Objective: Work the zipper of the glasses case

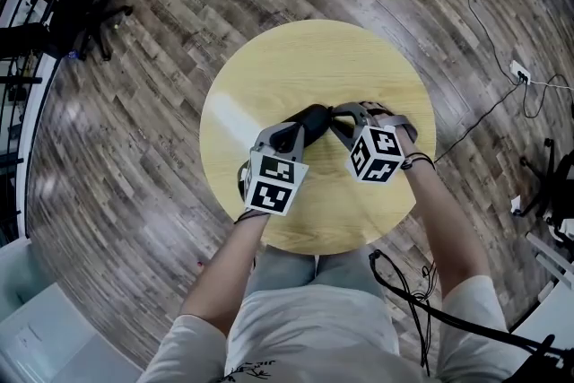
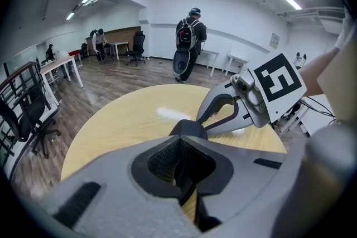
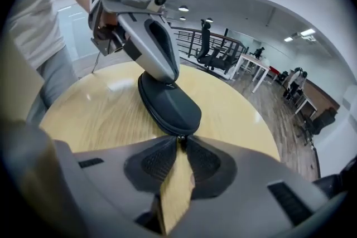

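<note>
A black glasses case (image 1: 314, 114) lies near the middle of the round yellow table (image 1: 269, 67). My left gripper (image 1: 299, 128) is shut on the case's near-left end; in the left gripper view only a dark bit of the case (image 2: 188, 128) shows past the closed jaws (image 2: 182, 140). My right gripper (image 1: 337, 121) meets the case's right end. In the right gripper view the case (image 3: 167, 100) stretches away from me, and my right gripper (image 3: 180, 143) is shut on the small zipper pull (image 3: 179, 139) at its near tip. The left gripper (image 3: 162, 72) clamps the far end.
Wooden floor surrounds the table. A black cable and power strip (image 1: 518, 72) lie on the floor at the right, and chairs (image 1: 54, 22) stand at the left. A person with a backpack (image 2: 189, 36) stands beyond the table, with desks (image 2: 56, 67) further off.
</note>
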Demonstrator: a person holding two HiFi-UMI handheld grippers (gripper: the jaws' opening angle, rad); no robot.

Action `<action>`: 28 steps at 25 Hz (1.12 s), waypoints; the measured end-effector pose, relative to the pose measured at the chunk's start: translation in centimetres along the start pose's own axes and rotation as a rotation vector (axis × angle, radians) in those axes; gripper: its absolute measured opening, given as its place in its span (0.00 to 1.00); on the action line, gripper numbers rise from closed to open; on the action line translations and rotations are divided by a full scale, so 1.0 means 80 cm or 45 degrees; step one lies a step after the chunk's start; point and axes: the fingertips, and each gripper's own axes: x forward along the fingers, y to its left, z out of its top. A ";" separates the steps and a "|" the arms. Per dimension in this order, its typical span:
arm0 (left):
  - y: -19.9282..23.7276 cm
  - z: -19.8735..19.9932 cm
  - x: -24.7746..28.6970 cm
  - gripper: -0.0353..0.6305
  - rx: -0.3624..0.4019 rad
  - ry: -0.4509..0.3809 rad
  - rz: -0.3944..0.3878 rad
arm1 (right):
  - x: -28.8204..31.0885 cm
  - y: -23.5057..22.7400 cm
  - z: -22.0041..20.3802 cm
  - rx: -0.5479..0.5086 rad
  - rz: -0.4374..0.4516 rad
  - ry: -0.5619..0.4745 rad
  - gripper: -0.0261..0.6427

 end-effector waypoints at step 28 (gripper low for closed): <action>-0.025 -0.013 -0.004 0.06 0.002 -0.019 -0.070 | 0.008 0.089 0.025 0.396 -0.001 0.079 0.04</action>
